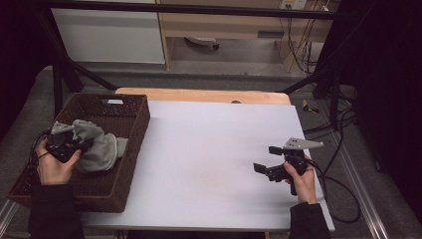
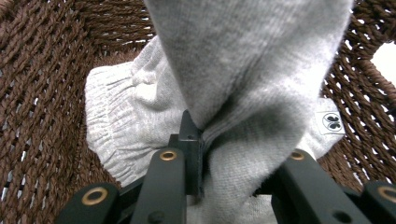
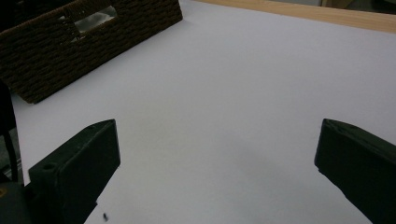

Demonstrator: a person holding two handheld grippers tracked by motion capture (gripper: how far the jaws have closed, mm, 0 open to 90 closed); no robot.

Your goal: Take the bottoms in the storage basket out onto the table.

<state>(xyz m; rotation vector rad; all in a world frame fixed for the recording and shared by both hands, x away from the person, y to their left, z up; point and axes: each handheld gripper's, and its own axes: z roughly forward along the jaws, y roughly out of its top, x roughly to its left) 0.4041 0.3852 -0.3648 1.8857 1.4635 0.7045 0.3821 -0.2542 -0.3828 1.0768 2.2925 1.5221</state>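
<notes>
A grey knitted garment (image 1: 97,147) is being held inside the brown wicker basket (image 1: 130,149), bunched toward the basket's left side and raised off its floor. The left gripper (image 2: 233,154) is being clenched on a thick fold of the cloth; in the left gripper view the knit is being squeezed between the two black jaws, with a ribbed cuff and a small white label hanging behind it, close to the basket's woven wall. The right gripper (image 3: 217,163) is being kept released, its jaws standing wide apart with nothing between them, well to the right of the basket over the white table (image 1: 214,159).

Several risks are being judged from this. Only a bunched fold is being pinched, so the cloth is likely being held by few layers; if it is lifted quickly, the fold could be pulled through the jaws and the garment dropped back into the basket. The loose cuff is hanging near the rough weave, so a loop of knit could be snagged and the basket dragged or tipped along with it. The basket is also being overhung past the table's left edge, so a sideways tug could be enough to shift it off.
</notes>
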